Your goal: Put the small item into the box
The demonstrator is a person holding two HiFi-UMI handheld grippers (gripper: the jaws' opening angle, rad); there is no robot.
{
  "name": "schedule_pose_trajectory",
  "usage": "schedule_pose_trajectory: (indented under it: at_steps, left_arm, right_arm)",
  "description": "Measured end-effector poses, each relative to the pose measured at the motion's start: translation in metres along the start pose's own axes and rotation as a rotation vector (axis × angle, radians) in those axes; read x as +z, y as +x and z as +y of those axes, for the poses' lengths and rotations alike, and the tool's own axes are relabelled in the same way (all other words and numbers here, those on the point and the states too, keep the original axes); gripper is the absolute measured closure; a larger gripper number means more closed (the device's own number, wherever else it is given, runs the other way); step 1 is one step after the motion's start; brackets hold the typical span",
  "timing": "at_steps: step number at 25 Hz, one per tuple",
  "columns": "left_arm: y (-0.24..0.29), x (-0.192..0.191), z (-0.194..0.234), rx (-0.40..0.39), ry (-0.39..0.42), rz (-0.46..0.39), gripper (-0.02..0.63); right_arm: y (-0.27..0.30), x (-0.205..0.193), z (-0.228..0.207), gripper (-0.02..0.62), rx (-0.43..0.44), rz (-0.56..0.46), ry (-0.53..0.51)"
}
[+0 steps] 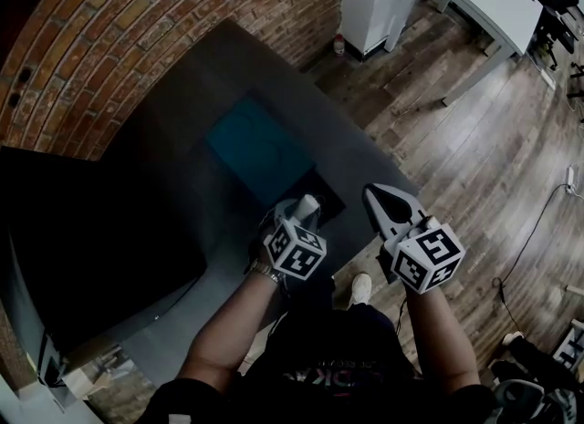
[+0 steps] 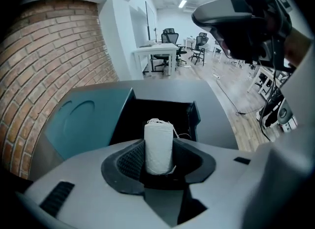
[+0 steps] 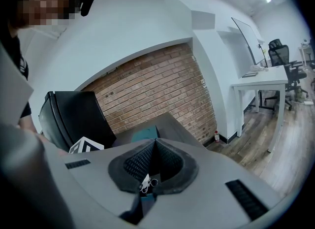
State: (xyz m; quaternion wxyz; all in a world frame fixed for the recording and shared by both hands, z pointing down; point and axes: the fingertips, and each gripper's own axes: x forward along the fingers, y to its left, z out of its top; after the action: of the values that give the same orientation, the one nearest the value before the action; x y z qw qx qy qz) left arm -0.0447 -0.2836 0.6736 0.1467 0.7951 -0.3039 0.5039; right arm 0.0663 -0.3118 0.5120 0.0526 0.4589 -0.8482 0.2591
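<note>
Left gripper jaws clamp white thread spool by open black box; right gripper jaws closed.

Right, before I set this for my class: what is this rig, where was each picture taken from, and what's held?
No robot here: a person holds a two-jaw gripper in each hand. One picture comes from a head camera looking down; the other two cameras ride on the grippers, looking along their jaws. The left gripper grips a white roll of thread, close to an open black box with a teal lid on a dark grey table. The right gripper has its jaws together.
</note>
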Motion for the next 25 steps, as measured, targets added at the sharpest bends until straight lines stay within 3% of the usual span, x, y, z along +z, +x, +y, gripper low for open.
schedule_pose_trajectory:
  at_steps: [11,19,25]
  left_arm:
    - [0.008,-0.002,-0.003,-0.014,0.047,0.055,0.416]
    - [0.004,0.003,-0.005,-0.012,0.024,0.015,0.394]
    - [-0.01,0.007,0.0,0.04,-0.007,-0.043,0.394]
  right_arm:
    - [-0.004,-0.001,-0.011,0.577,-0.011,-0.01,0.025]
    - [-0.009,0.002,-0.012,0.577,-0.003,-0.013,0.025]
    - [-0.017,0.004,-0.008,0.577,0.007,-0.023,0.014]
